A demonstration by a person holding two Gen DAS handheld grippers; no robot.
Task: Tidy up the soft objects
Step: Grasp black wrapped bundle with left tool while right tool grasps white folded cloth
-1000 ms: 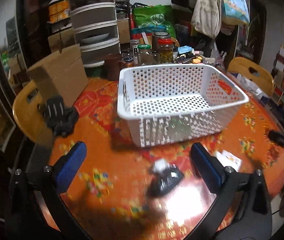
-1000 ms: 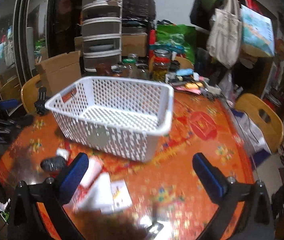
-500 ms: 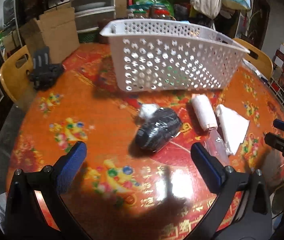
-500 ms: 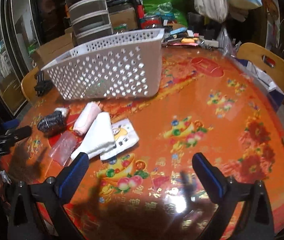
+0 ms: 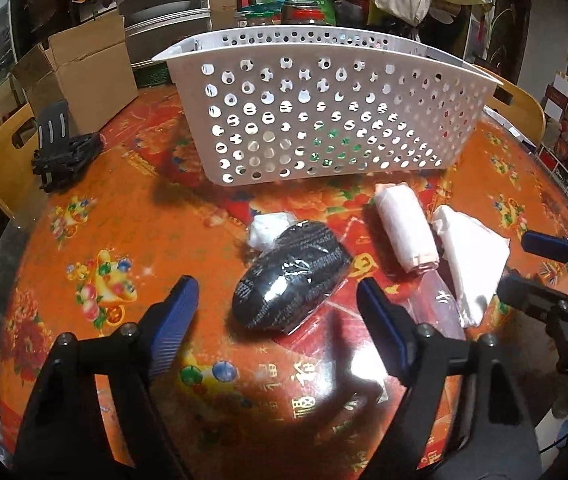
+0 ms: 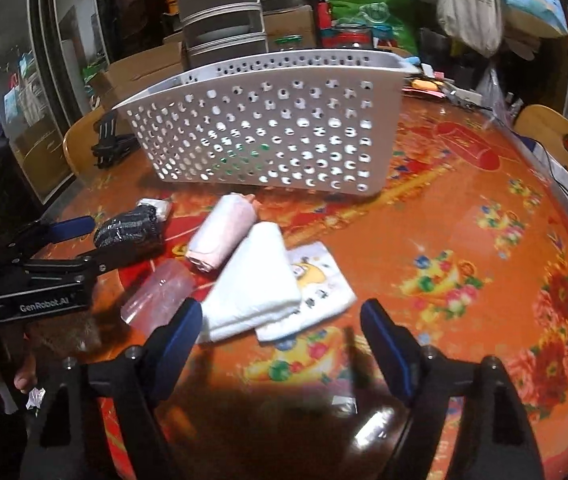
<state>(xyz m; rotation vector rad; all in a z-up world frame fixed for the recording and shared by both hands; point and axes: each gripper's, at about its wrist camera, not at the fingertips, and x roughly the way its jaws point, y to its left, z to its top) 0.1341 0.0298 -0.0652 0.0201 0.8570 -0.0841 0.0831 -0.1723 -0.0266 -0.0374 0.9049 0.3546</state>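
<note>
Both came down a lot since a second ago. The left hand-held gripper (image 5: 275,312) now sits low over the bench (image 5: 123,248), its jaws just closing in around the black wrapped bundle (image 5: 292,280), not touching. The right hand-held gripper (image 6: 279,328) narrowed too, near the white folded cloth (image 6: 251,284).

Cluttered room, wooden chairs (image 5: 1,160), drawer tower (image 6: 221,20).
</note>
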